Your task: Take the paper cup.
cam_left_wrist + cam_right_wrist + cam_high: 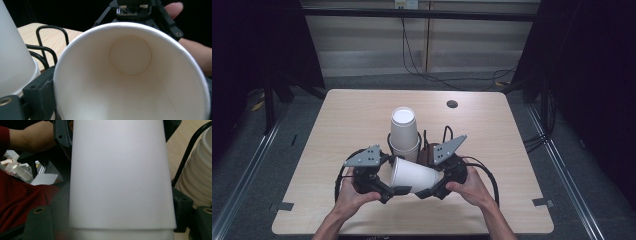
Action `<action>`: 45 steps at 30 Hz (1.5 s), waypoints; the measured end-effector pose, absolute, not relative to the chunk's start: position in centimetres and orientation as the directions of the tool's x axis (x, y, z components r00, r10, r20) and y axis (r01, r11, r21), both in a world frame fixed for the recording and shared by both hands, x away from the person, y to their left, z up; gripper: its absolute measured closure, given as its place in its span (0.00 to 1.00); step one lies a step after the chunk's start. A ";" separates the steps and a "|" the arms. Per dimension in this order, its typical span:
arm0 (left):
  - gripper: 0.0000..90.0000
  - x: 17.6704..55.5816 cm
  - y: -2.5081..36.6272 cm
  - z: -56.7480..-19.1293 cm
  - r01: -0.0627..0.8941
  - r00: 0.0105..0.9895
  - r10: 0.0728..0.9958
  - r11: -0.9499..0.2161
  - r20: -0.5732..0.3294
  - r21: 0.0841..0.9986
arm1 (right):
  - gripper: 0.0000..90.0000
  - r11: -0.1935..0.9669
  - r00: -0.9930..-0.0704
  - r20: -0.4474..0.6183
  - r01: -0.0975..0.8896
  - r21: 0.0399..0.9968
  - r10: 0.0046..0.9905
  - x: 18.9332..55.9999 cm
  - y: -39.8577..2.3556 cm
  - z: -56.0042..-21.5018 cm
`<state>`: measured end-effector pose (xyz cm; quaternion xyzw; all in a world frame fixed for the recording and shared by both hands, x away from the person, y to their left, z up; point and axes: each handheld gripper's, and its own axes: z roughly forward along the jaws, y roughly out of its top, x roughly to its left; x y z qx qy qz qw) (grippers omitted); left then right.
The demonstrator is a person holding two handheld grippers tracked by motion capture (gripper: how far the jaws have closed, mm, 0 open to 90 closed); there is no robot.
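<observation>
Sideways, paper cup [412, 176] between both grippers' fingers.

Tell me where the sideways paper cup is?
In the high view, the sideways cup lies between the left tool and right tool, just in front of the cup stack.

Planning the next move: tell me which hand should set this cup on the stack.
Right, probably. The right gripper has its jaws astride the paper cup body; the left gripper sits at its open rim.
</observation>
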<state>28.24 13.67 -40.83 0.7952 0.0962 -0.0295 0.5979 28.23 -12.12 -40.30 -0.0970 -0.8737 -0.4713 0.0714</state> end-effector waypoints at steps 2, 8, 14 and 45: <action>0.06 28.3 13.7 -40.9 0.189 0.980 0.118 -0.266 -0.163 0.945 | 0.27 0.536 -0.971 0.213 0.235 0.811 0.105 28.2 -12.2 -40.2; 0.08 28.2 13.9 -40.8 0.185 0.981 0.114 -0.284 -0.158 0.941 | 0.27 0.544 -0.971 0.216 0.236 0.805 0.100 28.3 -12.0 -40.3; 0.13 28.1 14.2 -40.3 0.178 0.983 0.094 -0.272 -0.158 0.946 | 0.27 0.531 -0.972 0.220 0.232 0.815 0.086 28.3 -12.2 -40.3; 0.15 28.5 16.5 -39.1 0.192 0.974 0.180 -0.316 -0.140 0.929 | 0.15 0.478 -0.965 0.151 0.238 0.845 0.214 28.1 -13.3 -39.9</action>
